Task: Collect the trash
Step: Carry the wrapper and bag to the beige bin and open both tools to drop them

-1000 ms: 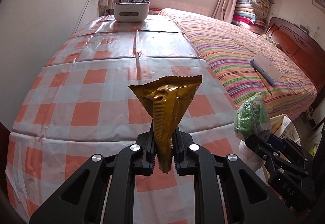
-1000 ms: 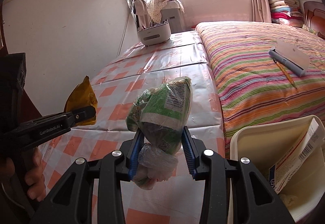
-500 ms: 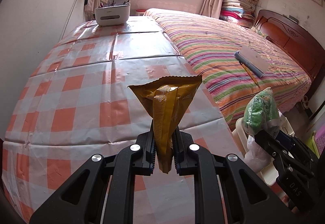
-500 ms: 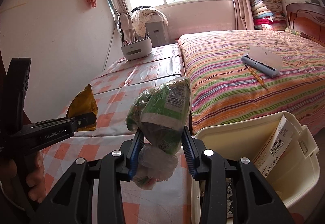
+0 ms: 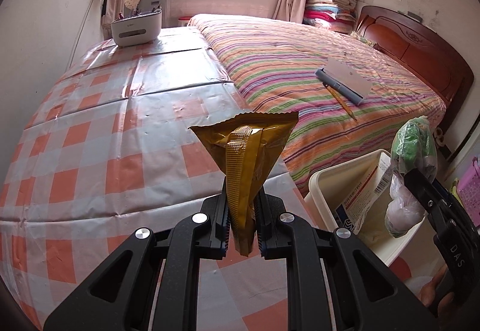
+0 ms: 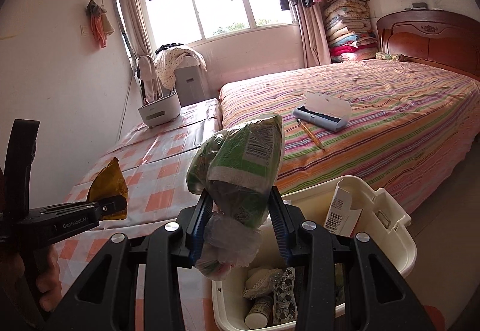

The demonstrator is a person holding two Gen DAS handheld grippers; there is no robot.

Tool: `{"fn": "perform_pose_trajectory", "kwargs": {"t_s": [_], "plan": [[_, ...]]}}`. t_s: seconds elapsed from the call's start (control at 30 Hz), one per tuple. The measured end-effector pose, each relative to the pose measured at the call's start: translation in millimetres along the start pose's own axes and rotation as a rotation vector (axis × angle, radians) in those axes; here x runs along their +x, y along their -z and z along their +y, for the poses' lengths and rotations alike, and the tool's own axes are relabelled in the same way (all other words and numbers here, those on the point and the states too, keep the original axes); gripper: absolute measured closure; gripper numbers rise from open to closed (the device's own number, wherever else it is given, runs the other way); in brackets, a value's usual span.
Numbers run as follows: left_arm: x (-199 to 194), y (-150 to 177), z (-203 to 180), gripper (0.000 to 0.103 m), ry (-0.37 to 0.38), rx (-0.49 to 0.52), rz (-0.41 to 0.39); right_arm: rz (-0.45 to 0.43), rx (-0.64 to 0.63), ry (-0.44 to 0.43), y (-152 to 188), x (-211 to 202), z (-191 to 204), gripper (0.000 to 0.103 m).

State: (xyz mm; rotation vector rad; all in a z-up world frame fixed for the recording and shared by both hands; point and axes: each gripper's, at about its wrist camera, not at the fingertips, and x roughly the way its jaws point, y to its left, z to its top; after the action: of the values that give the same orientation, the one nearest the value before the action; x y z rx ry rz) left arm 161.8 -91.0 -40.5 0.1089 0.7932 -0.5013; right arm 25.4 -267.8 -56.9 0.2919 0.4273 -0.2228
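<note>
Pinching a gold wrapper (image 5: 249,157) upright, the left hand-held gripper (image 5: 242,224); right (image 6: 238,229) clamps a green bag (image 6: 240,163).

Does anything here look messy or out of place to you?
A pencil and an open blue case lie loose on the striped bed, an odd spot for them. Nothing looks spilled or broken.

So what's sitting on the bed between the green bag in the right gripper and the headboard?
In the right wrist view, a pencil and an open blue case lie on the striped bedspread between the green bag and headboard.
</note>
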Motion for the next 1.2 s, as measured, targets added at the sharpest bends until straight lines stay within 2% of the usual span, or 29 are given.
{"fn": "perform_pose_trajectory", "kwargs": {"t_s": [0.23,0.3,0.33,0.37,0.6,0.83,1.2], "plan": [[0.1,-4.1,-23.7,0.089,0.034,0.022,0.006,-0.005,0.036,0.031,-1.8,-8.5,-14.9,0.060],[-1.8,-4.5,-31.0,0.089,0.049,0.037,0.006,-0.015,0.058,0.037,-2.9,-10.6,-19.8,0.051],[-2.5,-4.7,-34.9,0.089,0.056,0.044,0.008,-0.020,0.069,0.038,-3.3,-11.6,-22.2,0.041],[-3.0,-4.7,-38.8,0.089,0.065,0.046,0.010,-0.029,0.082,0.038,-3.8,-12.8,-24.6,0.039],[-0.6,-2.3,-69.9,0.088,0.125,0.079,0.033,-0.194,0.249,0.045,-8.0,-42.6,-58.8,0.038],[3.8,1.4,-99.9,0.088,0.189,0.111,0.070,-0.293,0.357,0.048,-8.6,-63.4,-82.5,0.035],[17.3,1.5,-146.4,0.087,0.267,0.145,0.133,-0.348,0.410,0.076,-13.2,-91.3,-104.8,0.034]]}}
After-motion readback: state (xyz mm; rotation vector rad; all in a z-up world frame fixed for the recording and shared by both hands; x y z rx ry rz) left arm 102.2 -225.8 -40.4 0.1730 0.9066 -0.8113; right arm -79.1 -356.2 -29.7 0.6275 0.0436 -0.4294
